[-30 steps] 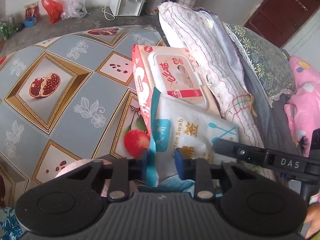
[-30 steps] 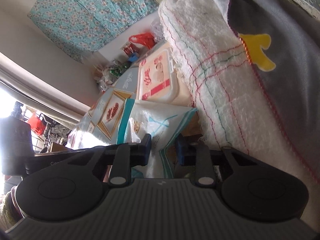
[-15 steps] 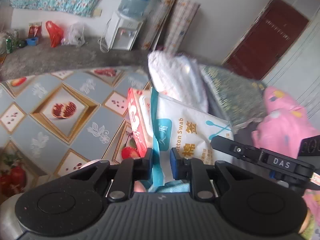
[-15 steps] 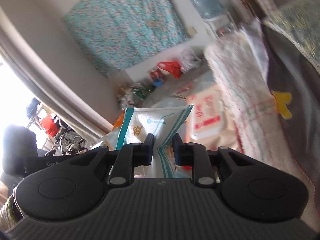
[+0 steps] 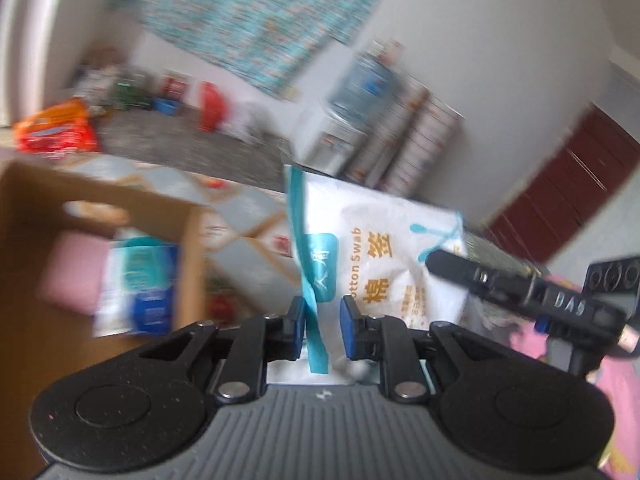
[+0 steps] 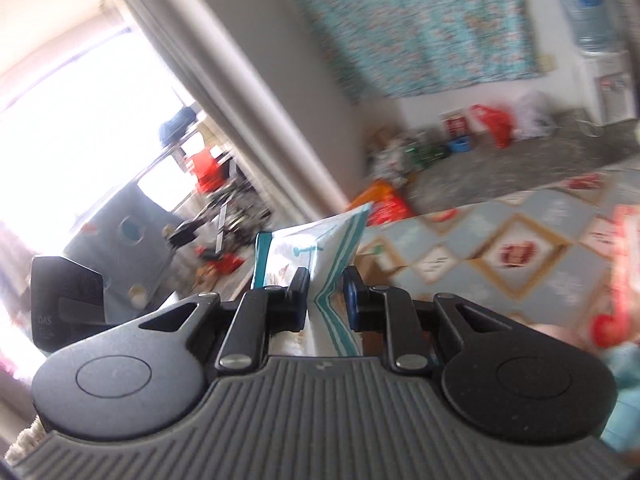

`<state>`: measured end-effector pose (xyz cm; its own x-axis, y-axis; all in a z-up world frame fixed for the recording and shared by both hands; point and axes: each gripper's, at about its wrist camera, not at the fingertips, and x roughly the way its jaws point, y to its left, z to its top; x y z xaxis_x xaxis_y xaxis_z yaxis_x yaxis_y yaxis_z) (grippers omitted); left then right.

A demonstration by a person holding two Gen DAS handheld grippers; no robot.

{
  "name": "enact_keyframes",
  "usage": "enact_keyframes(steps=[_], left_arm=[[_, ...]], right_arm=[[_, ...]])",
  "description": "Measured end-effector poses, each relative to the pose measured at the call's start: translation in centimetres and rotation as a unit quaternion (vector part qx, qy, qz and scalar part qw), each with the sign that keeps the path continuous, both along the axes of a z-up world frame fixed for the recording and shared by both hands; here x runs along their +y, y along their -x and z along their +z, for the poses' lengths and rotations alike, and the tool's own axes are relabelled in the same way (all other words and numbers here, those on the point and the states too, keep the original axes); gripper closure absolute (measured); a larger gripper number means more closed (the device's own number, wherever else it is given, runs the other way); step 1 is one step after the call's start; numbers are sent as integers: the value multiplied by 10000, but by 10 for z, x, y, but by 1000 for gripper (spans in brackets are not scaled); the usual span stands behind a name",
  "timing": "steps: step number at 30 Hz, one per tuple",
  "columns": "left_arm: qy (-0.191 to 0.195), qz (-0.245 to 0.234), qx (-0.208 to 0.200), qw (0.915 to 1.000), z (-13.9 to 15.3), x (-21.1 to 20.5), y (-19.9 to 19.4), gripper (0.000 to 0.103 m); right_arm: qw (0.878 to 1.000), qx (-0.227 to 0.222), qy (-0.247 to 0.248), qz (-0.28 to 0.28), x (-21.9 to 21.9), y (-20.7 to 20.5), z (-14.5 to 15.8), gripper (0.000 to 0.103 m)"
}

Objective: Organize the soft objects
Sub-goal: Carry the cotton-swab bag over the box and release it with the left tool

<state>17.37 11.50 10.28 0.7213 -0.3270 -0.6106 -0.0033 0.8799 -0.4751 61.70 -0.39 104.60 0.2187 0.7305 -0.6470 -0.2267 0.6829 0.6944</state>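
cotton swab bag (image 5: pixel 384 256) between both tools | cardboard box (image 5: pixel 188 248) left

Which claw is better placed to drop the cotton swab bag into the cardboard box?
Left, probably: the left claw pinches the cotton swab bag with the cardboard box beside it; the right wrist view shows no box.

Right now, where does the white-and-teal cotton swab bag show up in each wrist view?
Left wrist: white-and-teal cotton swab bag fills the centre, its teal edge pinched in the left gripper.
Right wrist: the bag stands just left of centre, its striped edge pinched in the right gripper.
Shared landmark: the teal floral cloth on the wall.
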Motion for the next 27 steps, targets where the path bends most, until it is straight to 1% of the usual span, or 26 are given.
enact_keyframes(steps=[2,4,6,9,12,16,19,21,23,24,25,27], left_arm=[[-23,333,59,9994,-5,31,16,83],[94,662,159,9976,-15,62,30,82],[217,1010,246,9943,-27,90,37,82],[336,1450,453,9878,-46,127,36,81],[332,1788,666,9811,-64,155,22,82],[317,2190,909,9710,-84,177,-4,82],[293,2382,1035,9653,-100,188,-17,81],[347,2467,1170,9614,-110,194,-27,81],[367,2455,1286,9601,-118,195,-34,81],[359,2449,1336,9596,-121,193,-35,81],[369,2409,1337,9606,-124,192,-37,81],[309,2373,1345,9616,-125,188,-42,81]], right_arm=[[9990,96,-129,409,47,-10,-5,86],[9965,248,-204,776,98,-19,-14,86],[9932,400,-167,1079,144,-26,-27,86],[9882,623,-39,1401,200,-36,-49,86],[9831,891,57,1597,246,-51,-79,86],[9778,1264,172,1662,279,-70,-131,86],[9743,1518,305,1639,291,-82,-173,86],[9710,1661,414,1669,303,-87,-199,86],[9683,1738,500,1725,313,-91,-223,86],[9654,1845,469,1785,316,-92,-237,86],[9638,1854,516,1845,323,-91,-246,86],[9619,1704,648,2036,338,-86,-259,86]])
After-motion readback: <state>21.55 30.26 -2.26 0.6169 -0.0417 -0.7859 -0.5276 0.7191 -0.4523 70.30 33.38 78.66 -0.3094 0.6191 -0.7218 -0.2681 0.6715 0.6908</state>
